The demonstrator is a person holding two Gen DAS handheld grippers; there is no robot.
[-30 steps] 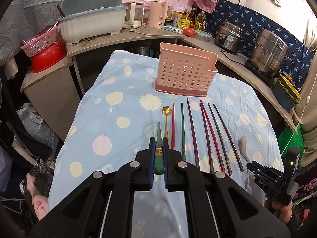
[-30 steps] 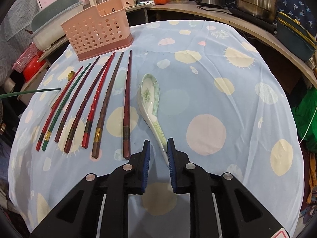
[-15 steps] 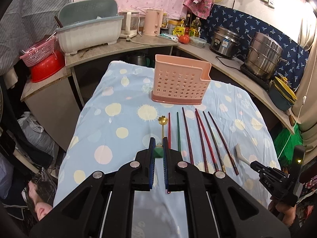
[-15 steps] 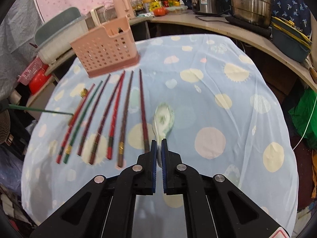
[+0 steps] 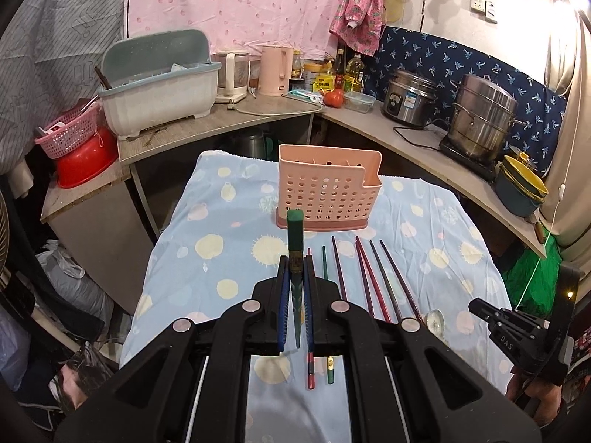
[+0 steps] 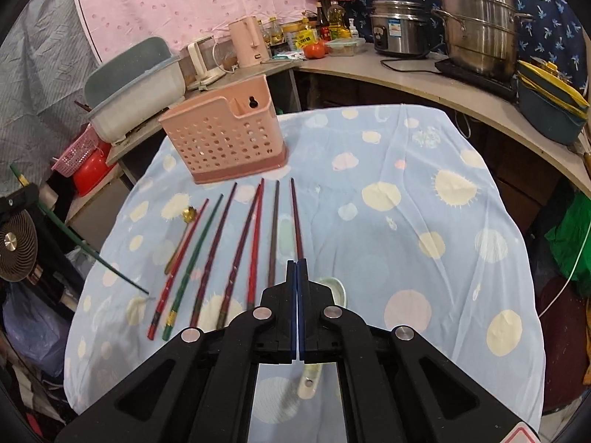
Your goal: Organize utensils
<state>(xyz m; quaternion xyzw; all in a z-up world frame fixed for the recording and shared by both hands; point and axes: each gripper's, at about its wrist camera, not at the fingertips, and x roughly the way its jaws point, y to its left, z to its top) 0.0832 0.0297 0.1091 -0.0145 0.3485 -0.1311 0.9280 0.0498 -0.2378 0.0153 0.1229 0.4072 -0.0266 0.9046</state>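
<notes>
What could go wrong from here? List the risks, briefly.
1. The right gripper looks fully shut, and the spoon beneath it is blurred. Any grip on it seems thin, so it could drop and chip.
2. The left gripper pinches the green chopstick near one end. Its long free tip hangs close to the cloth and could snag or sweep the row.
3. The holder looks light, and a skewed insertion might tip it.
</notes>
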